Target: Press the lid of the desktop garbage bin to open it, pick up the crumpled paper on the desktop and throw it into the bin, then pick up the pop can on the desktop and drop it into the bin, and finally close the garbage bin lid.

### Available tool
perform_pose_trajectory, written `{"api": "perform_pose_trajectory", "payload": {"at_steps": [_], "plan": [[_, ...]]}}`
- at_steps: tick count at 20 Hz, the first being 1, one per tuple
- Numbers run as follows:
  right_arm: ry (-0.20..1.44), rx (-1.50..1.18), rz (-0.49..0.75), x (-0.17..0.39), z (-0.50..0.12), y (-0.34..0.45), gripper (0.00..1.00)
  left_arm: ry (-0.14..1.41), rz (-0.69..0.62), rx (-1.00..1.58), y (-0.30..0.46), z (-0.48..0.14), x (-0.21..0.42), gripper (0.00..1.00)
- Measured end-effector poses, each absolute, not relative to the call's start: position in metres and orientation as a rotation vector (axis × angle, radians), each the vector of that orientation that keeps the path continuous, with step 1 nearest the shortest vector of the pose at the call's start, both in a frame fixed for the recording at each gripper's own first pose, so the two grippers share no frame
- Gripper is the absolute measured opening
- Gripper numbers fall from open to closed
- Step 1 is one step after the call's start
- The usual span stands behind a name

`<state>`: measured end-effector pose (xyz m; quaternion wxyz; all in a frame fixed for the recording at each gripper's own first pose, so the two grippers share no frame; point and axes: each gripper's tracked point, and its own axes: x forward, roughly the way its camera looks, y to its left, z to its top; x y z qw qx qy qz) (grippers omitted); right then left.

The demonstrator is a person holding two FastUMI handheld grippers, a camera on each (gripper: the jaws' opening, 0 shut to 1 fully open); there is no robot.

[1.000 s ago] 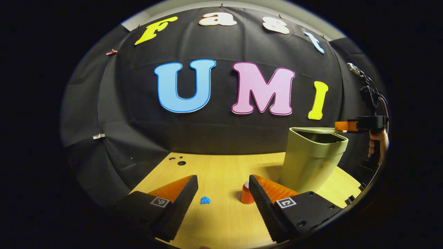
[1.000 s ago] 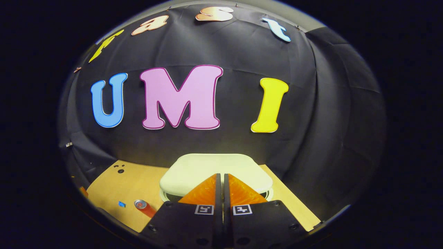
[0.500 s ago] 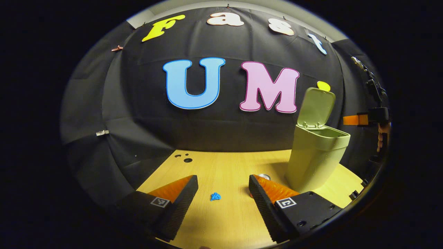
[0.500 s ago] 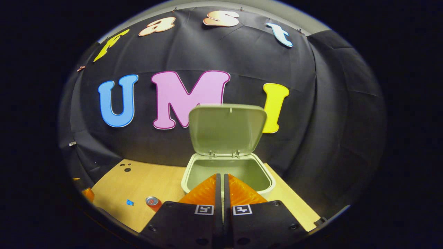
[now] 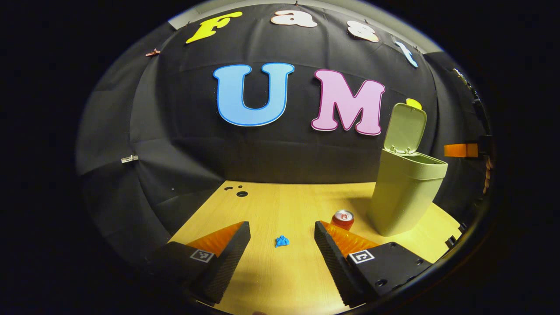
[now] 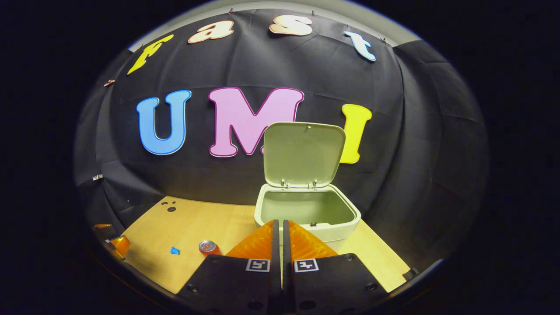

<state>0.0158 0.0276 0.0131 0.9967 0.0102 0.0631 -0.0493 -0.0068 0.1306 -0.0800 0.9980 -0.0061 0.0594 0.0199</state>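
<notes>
Now the bin (image 6: 307, 214) stands lid (image 6: 303, 154) up, left gripper (image 5: 282, 234) spread (framing the paper (image 5: 281, 241)), right gripper (image 6: 280, 232) clenched empty.

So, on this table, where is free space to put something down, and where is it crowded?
Free: the wide wooden stretch of the table between the cable holes and the bin, and the strip right of the bin in the right gripper view. Crowded: near the can, close beside the bin, with the crumpled paper a little apart.

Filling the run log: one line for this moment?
bin lid open | crumpled paper, pop can on desk | left gripper open | right gripper shut, empty
</notes>
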Motion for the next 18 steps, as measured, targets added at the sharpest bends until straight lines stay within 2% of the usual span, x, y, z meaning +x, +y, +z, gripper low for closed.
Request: {"api": "perform_pose_trajectory", "payload": {"at_steps": [4, 6, 8, 11, 12, 14, 16, 18], "plan": [[0.171, 0.066, -0.055, 0.024, -0.01, 0.033, 0.07, 0.151, 0.043, 0.027, 0.129, -0.091, 0.009, 0.96], [0.206, 0.076, -0.025, 0.027, -0.025, 0.034, 0.12, 0.172, 0.034, 0.042, 0.126, -0.101, 0.016, 0.96], [0.234, 0.089, 0.015, 0.029, -0.035, 0.04, 0.28, 0.203, 0.025, 0.053, 0.122, -0.115, 0.029, 0.96], [0.266, 0.076, 0.044, 0.029, -0.05, 0.042, 0.86, 0.266, 0.005, 0.077, 0.112, -0.14, 0.057, 0.96], [0.285, 0.067, 0.053, 0.028, -0.056, 0.044, 0.9, 0.285, -0.006, 0.087, 0.112, -0.149, 0.062, 0.96], [0.312, 0.059, 0.073, 0.025, -0.064, 0.047, 0.92, 0.309, -0.041, 0.1, 0.105, -0.163, 0.084, 0.95], [0.332, 0.047, 0.082, 0.022, -0.071, 0.048, 0.98, 0.327, -0.051, 0.119, 0.105, -0.175, 0.102, 0.94], [0.351, 0.032, 0.083, 0.019, -0.074, 0.046, 1.0, 0.346, -0.057, 0.127, 0.106, -0.185, 0.117, 0.97]]}}
